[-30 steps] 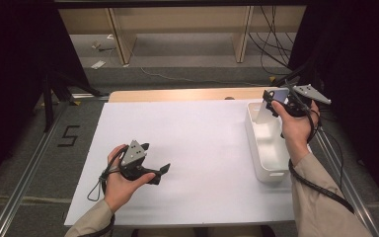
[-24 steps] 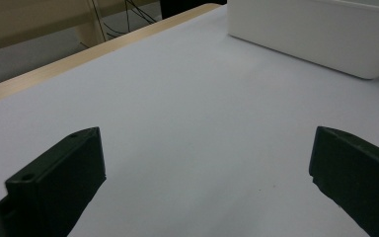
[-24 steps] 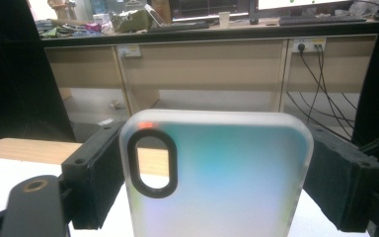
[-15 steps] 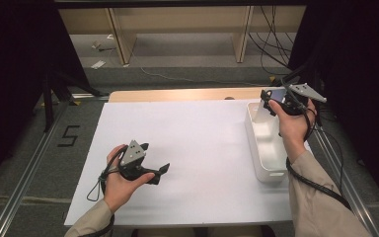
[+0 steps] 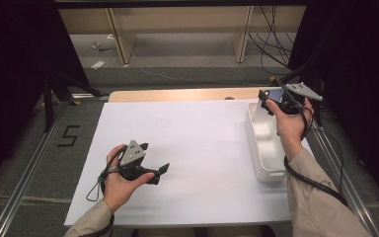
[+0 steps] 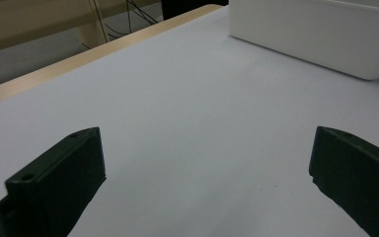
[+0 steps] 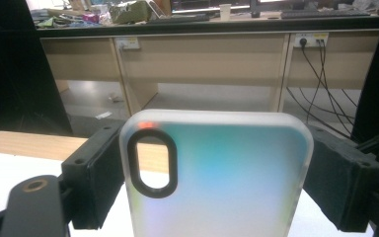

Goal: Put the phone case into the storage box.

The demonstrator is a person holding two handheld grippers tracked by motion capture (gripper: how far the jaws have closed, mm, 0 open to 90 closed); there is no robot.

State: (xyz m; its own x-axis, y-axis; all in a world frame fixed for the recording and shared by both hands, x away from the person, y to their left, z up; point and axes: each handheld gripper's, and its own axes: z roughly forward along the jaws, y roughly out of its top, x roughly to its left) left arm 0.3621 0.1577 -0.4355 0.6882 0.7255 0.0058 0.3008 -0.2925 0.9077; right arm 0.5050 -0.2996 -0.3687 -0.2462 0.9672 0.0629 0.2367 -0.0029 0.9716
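Note:
A translucent phone case [image 7: 227, 173] with an oval camera cut-out stands upright between the two black jaws of my right gripper [image 7: 212, 143], which is shut on its side edges. In the high view that right gripper [image 5: 269, 96] holds the case [image 5: 275, 93] in the air over the far end of a white bin [image 5: 256, 148] at the table's right. My left gripper [image 5: 155, 158] rests low over the white table sheet [image 5: 202, 138] at the near left. Its jaws stand wide open with nothing between them [image 6: 205, 143].
The white bin's side wall [image 6: 316, 34] lies ahead of the left gripper. A wooden table edge [image 5: 177, 95] runs along the far side, with desks and hanging cables [image 7: 321, 84] beyond it. Metal rails [image 5: 24, 192] flank the table.
My right gripper has edged slightly left with the phone case still in it. The left hand has stayed where it was.

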